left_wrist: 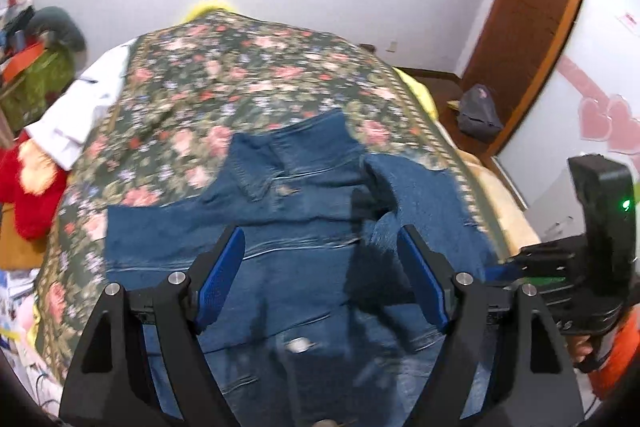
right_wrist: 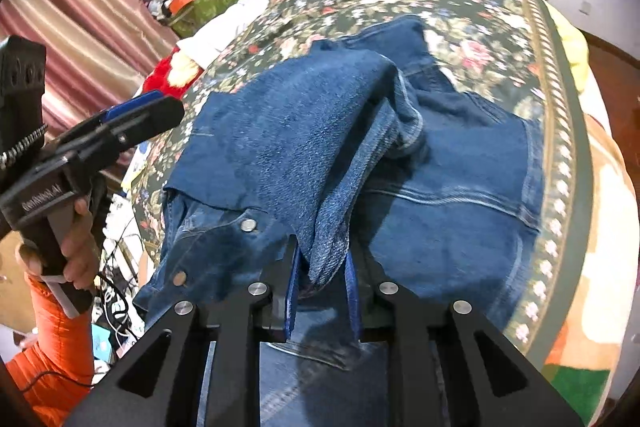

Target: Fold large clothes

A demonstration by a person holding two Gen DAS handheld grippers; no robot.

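While spread over the floral bedspread (left_wrist: 248,75) at frame centre, denim jacket (right_wrist: 460,163) only partly folded. Sleeve (right_wrist: 304,131) raised, clamped at its cuff in the closed jaws of the right gripper (right_wrist: 322,291). Left gripper (left_wrist: 320,275) hovering over the jacket's body, jaws wide apart, holding nothing. Probably next: carrying the sleeve across the body, laying it flat. Faint lettering on left gripper's body, unreadable.
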